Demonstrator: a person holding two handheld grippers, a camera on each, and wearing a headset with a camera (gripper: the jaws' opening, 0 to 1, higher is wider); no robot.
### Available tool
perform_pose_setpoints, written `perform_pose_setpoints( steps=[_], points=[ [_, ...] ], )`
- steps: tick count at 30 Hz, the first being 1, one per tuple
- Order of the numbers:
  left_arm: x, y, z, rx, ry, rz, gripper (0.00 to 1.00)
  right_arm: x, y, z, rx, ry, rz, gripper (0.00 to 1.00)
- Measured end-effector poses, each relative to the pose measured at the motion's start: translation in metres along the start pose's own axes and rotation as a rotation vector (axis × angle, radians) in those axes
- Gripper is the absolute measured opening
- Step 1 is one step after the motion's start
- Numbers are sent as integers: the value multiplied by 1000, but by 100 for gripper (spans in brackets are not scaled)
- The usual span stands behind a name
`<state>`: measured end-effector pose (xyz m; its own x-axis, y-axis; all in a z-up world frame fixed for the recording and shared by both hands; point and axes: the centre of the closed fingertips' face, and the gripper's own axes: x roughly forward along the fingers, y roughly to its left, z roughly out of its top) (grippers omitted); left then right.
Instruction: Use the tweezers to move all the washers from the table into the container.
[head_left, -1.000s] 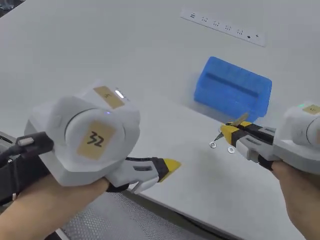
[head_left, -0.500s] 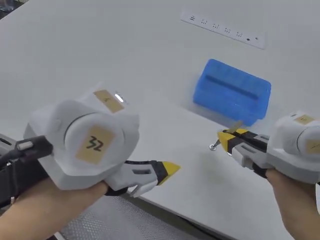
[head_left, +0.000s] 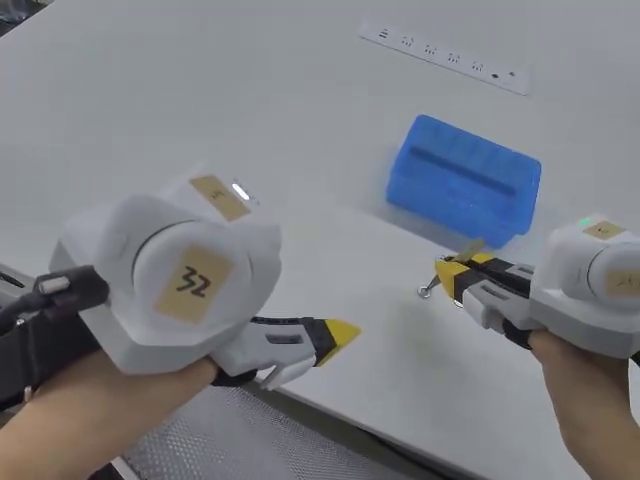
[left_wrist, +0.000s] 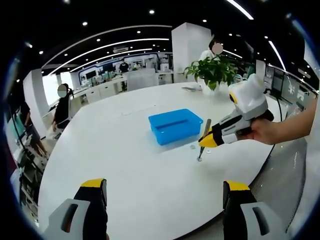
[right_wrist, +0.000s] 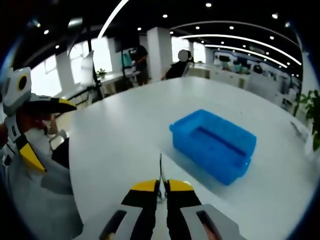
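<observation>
A washer (left_wrist: 193, 147) lies on the white desk (head_left: 200, 110), just near of the blue container (head_left: 465, 180) and close beside the tips of the tweezers (left_wrist: 203, 140). It is too small to tell whether the tips touch it. The tweezers slant down toward the desk, tips low and to the left, and your right gripper (right_wrist: 162, 187) has its fingers (right_wrist: 145, 186) clenched on their upper part; in the right gripper view the thin metal runs forward from between the two yellow tips. The container sits open side up, to the right of the desk's middle, apart from the tweezers and the washer.

Your left gripper (left_wrist: 163, 185) hangs at the near left, over the desk's near edge and well apart from the washer, its fingers spread wide and released, grasping nothing.

A white power strip (head_left: 445, 55) lies at the far side of the desk, beyond the container.
</observation>
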<state>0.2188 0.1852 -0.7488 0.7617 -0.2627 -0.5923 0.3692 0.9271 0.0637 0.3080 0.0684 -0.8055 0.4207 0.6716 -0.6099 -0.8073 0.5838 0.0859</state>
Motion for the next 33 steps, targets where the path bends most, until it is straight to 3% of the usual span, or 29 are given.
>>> perform_pose_setpoints(
  steps=[6, 11, 15, 33],
  points=[
    [-1, 1, 1, 1, -2, 3, 99, -7, 2, 21, 1, -47, 2, 2],
    [-1, -2, 1, -1, -5, -4, 99, -12, -5, 38, -27, -76, -11, 2],
    [0, -3, 1, 0, -5, -7, 99, -14, -12, 49, -8, -98, -16, 2],
    [0, 0, 1, -1, -7, -2, 98, -15, -38, 85, -20, -173, -79, 2]
  ],
)
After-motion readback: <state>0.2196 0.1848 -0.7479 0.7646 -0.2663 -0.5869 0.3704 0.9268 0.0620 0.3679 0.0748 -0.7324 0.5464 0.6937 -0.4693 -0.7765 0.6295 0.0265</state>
